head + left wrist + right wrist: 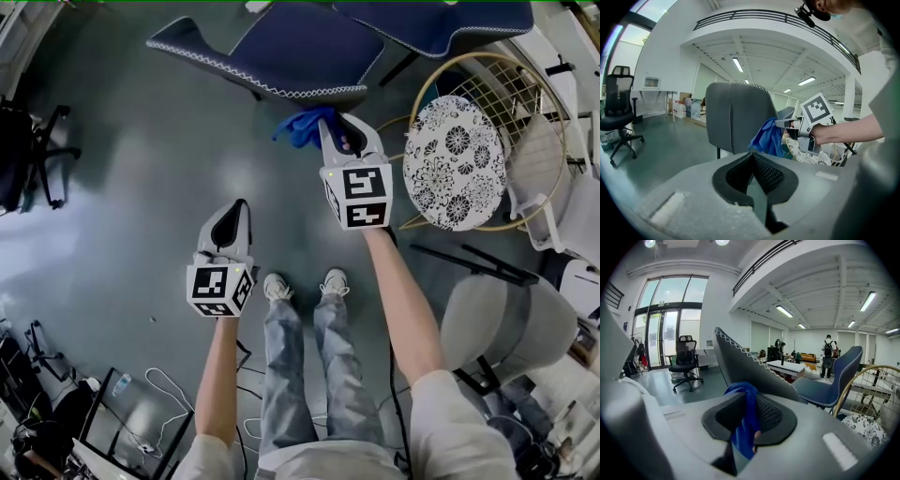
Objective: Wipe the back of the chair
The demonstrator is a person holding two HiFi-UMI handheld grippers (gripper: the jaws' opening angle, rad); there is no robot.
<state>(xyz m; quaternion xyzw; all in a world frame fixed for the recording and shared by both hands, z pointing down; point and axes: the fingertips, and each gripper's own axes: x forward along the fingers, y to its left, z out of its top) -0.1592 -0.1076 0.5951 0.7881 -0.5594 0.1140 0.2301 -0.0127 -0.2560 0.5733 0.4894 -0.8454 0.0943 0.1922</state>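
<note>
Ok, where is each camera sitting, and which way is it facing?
Head view: on the person's head, facing steeply down; shows both forearms, legs, left claw, right claw.
Left gripper view: on the left claw, facing along its shut, empty jaws toward the chair back; shows right forearm.
Right gripper view: on the right claw, facing along jaws shut on the blue cloth, beside the chair back.
All three share blue cloth and chair back.

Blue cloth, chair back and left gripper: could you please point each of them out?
blue cloth (pixel 302 127), head view, middle of its bunched folds.
chair back (pixel 736 117), left gripper view, middle of its rear face.
left gripper (pixel 240 208), head view, tip of its shut jaws.
</note>
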